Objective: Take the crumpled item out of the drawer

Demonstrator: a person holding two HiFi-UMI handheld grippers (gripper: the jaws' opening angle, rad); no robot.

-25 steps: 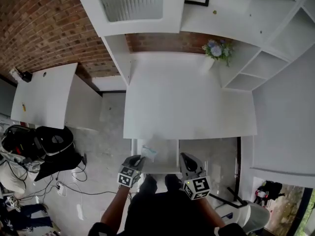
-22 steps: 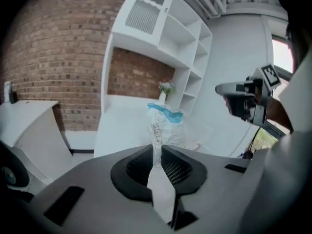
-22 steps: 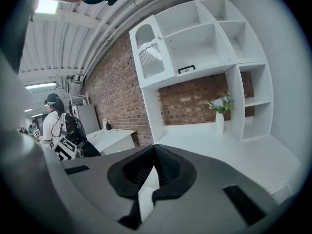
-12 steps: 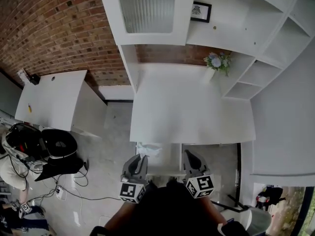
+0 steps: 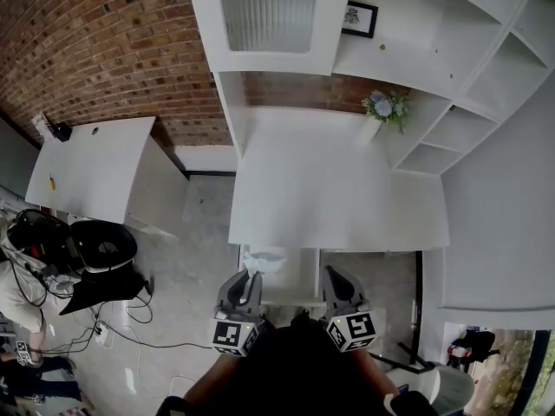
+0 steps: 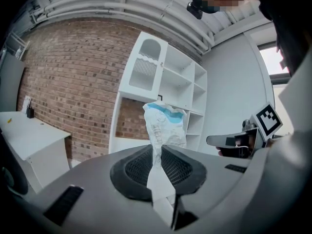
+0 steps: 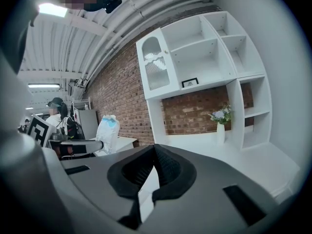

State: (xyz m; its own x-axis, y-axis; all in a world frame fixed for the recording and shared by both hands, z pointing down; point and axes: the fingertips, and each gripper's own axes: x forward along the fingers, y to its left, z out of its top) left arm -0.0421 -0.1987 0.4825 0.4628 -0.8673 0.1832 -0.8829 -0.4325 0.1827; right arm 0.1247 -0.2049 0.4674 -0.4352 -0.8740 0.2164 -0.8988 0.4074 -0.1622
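One wrapper pinched over the drawer

Left gripper (image 6: 157, 152) is clamped on the narrow end of the crumpled wrapper (image 6: 165, 126). Its long axis runs straight out from the jaws toward the desk (image 5: 338, 189), over the left side of the open drawer (image 5: 295, 276). Right gripper (image 7: 154, 150) is closed on nothing.

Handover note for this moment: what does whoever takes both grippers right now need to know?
Left gripper: shut on the crumpled item, a white and blue wrapper, held upright.
Right gripper: shut, empty, level with the left one.
Drawer: open under the desk edge.
Done: item gripped and lifted, seemingly clear of the drawer.
Left to do: carry it away from the drawer and set it down.
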